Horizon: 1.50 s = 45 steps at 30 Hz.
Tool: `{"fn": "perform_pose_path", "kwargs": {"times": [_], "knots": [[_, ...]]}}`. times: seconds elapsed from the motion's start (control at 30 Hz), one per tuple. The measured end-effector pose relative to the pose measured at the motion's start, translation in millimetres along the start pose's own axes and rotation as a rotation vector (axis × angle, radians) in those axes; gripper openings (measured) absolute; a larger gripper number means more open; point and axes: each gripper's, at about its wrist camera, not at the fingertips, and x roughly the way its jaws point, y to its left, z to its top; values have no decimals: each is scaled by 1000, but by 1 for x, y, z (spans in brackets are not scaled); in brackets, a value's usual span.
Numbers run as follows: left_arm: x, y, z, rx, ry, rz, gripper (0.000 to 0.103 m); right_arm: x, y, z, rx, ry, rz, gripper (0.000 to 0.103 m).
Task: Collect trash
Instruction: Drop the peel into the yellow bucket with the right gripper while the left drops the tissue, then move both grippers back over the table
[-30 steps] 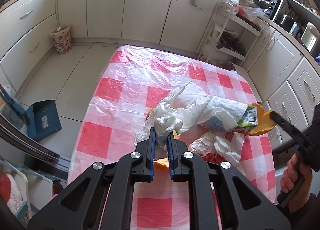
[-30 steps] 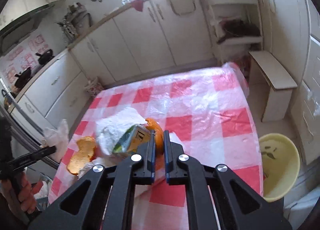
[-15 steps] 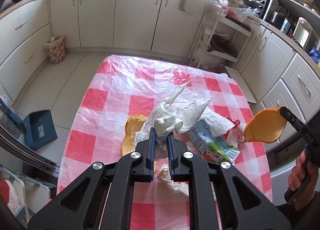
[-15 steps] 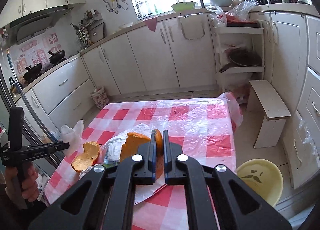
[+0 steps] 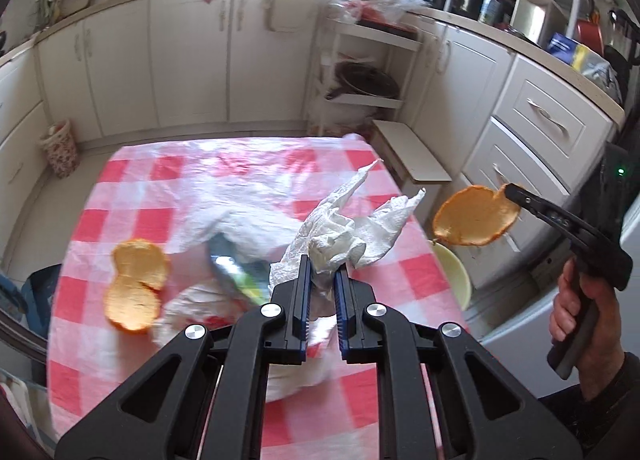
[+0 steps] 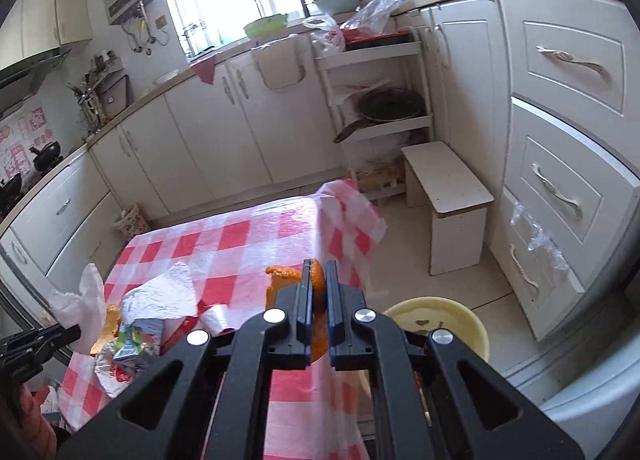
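My left gripper (image 5: 322, 266) is shut on a crumpled white paper towel (image 5: 348, 228), lifted above the red-and-white checked table (image 5: 168, 204). My right gripper (image 6: 316, 272) is shut on a piece of orange peel (image 6: 286, 274); in the left wrist view that orange peel (image 5: 474, 220) hangs past the table's right edge, above a pale yellow bin (image 5: 454, 274). On the cloth lie another orange peel (image 5: 136, 288), a small drink carton (image 5: 240, 276) and a crumpled white plastic bag (image 5: 188, 306). The yellow bin (image 6: 440, 320) stands on the floor right of the table.
White kitchen cabinets (image 5: 192, 60) line the back and right walls. A small white stool (image 6: 448, 188) and an open shelf rack (image 6: 380, 108) with a pan stand beyond the table. A patterned waste basket (image 5: 60, 148) sits on the floor at the far left.
Both grippers swung to the right. The orange peel left the table and now hangs over the yellow bin. The paper towel rose off the pile; the carton dropped back onto the cloth.
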Motion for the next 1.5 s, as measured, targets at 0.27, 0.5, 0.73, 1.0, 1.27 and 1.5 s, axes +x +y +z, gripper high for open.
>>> {"fn": "perform_pose_path", "kwargs": {"times": [0.27, 0.5, 0.73, 1.0, 1.27, 1.5], "knots": [[41, -76, 7, 28, 52, -88, 11, 41, -51, -2, 41, 139, -153, 8], [101, -140, 9, 63, 146, -148, 11, 48, -90, 4, 176, 188, -145, 47], [184, -200, 3, 75, 266, -157, 11, 1, -104, 35, 296, 11, -91, 58], [238, -223, 2, 70, 368, -112, 53, -8, -113, 46, 356, -37, -59, 58], [174, -201, 9, 138, 252, -12, 67, -8, -110, 46, 400, -59, -51, 66], [97, -145, -4, 177, 193, 85, 72, 2, -74, 45, 347, -33, -14, 68]]}}
